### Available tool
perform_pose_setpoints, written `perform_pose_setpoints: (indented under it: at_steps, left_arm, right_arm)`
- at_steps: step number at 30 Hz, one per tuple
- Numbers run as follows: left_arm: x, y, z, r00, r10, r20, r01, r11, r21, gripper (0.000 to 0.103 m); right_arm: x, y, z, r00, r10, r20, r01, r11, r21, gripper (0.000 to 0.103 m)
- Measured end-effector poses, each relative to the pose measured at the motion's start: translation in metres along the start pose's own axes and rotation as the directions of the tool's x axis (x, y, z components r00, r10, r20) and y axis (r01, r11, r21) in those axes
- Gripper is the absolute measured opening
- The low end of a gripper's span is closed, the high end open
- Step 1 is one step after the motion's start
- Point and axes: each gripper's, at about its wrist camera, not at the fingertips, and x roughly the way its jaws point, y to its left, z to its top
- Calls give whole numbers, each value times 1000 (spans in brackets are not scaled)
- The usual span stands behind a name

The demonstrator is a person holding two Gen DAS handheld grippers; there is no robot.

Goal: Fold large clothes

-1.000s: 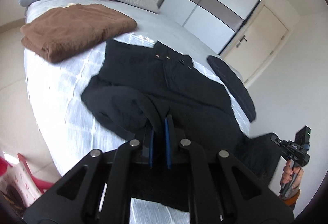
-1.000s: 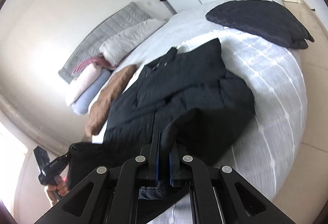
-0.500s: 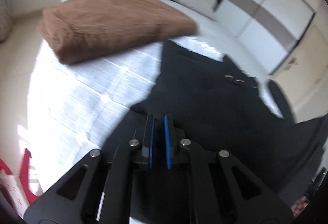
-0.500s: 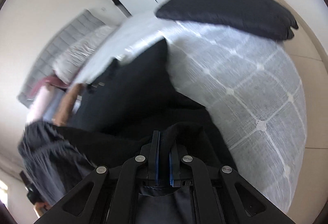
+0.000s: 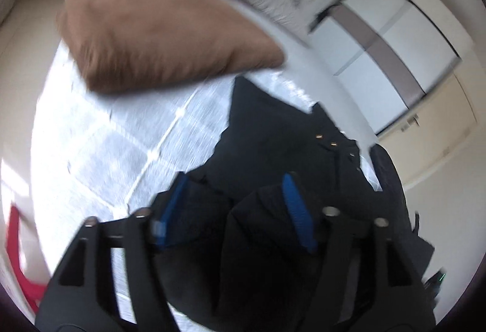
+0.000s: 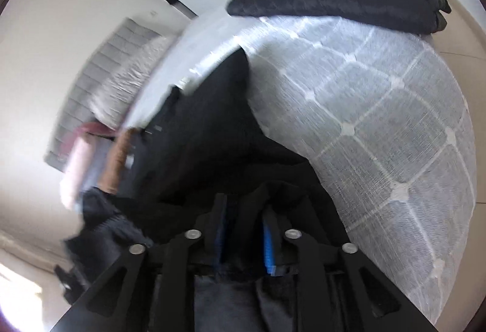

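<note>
Left wrist view: coat (image 5: pixel 273 143) runs lengthwise ahead; left gripper (image 5: pixel 237 204) gapes wide, right gripper (image 6: pixel 243 228) narrower, both over its near fold.

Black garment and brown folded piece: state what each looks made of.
Black garment: matte woven cloth, likely a heavy coat fabric; it drapes in thick folds and carries small shiny metal studs. Brown folded piece: soft, fuzzy, fleece-like textile, matte; motion blur leaves the weave uncertain.
</note>
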Motion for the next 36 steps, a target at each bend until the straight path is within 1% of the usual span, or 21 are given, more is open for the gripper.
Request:
perform_pose_setpoints:
  at_steps: [1, 3, 5, 9, 11, 13, 14, 15, 16, 17, 18, 19, 20, 21, 22, 25, 26, 29, 32, 34, 36]
  left_arm:
    - [-6, -6, 1, 1000, -11, 14, 11, 998, 55, 77]
    - [-16, -13, -1, 999, -26, 32, 21, 987, 161, 81]
    - [-20, -21, -6, 999, -33, 30, 24, 965, 261, 82]
    - [2, -33, -19, 1000, -18, -19, 24, 924, 381, 82]
    - [23, -42, -25, 999, 22, -42, -1, 896, 445, 82]
    - [38, -44, -29, 997, 38, -67, -4, 897, 442, 82]
    - [49, -42, -31, 994, 29, -110, 19, 913, 408, 82]
    - [55, -42, -32, 989, 17, -144, 39, 923, 382, 78]
    - [63, -43, -35, 982, -5, -189, 72, 933, 353, 72]
    - [65, -47, -38, 978, -16, -210, 89, 935, 343, 59]
    - [66, -53, -41, 978, 0, -208, 76, 931, 356, 48]
    - [65, -62, -44, 980, 13, -196, 65, 920, 386, 40]
    - [61, -71, -46, 984, 14, -178, 61, 909, 411, 21]
    - [57, -76, -46, 987, 9, -158, 59, 904, 423, 16]
    - [51, -81, -45, 991, 8, -133, 50, 903, 427, 14]
    - [18, -97, -35, 999, -42, -15, 44, 907, 418, 12]
    - [8, -100, -31, 998, -60, 25, 45, 908, 417, 12]
    - [-26, -111, -19, 979, -89, 185, 10, 920, 391, 12]
    - [-32, -116, -5, 954, -73, 291, -40, 931, 363, 12]
    - [-23, -119, 9, 948, -51, 313, -70, 929, 363, 12]
    - [-2, -122, 26, 948, -21, 318, -101, 927, 362, 13]
  right_arm:
    - [-10, 1, 0, 1000, 0, 28, 1, 1000, -18, 40]
    - [-30, 5, -1, 995, -14, 99, 20, 998, -61, 54]
    - [-42, 9, -2, 992, -6, 127, 20, 995, -102, 60]
    - [-38, 19, -7, 994, -18, 109, 42, 974, -223, 75]
    - [-17, 23, -9, 997, -48, 60, 63, 961, -269, 76]
    - [3, 23, -14, 993, -111, 28, 115, 946, -304, 76]
    - [20, 20, -15, 987, -163, 12, 159, 938, -307, 76]
    - [31, 17, -18, 982, -191, -4, 181, 936, -302, 76]
    - [33, 15, -23, 980, -201, -11, 188, 935, -300, 75]
    - [42, 15, -27, 975, -222, 2, 212, 928, -305, 73]
    - [44, 18, -31, 973, -228, 24, 223, 919, -326, 59]
    - [45, 23, -34, 974, -223, 29, 219, 913, -344, 39]
    - [45, 32, -37, 974, -222, 44, 222, 904, -365, 31]
    - [42, 40, -40, 972, -227, 67, 235, 895, -380, 19]
    - [39, 46, -42, 968, -233, 92, 250, 886, -391, 14]
    - [15, 72, -48, 948, -223, 227, 300, 860, -412, 10]
    - [2, 83, -50, 935, -215, 281, 321, 851, -417, 10]
    - [-26, 105, -49, 902, -176, 393, 342, 847, -407, 10]
    - [-45, 119, -33, 861, -143, 488, 345, 870, -353, 10]
    - [-46, 122, -15, 851, -123, 511, 322, 890, -322, 10]
    - [-35, 127, 9, 850, -121, 514, 324, 887, -328, 10]
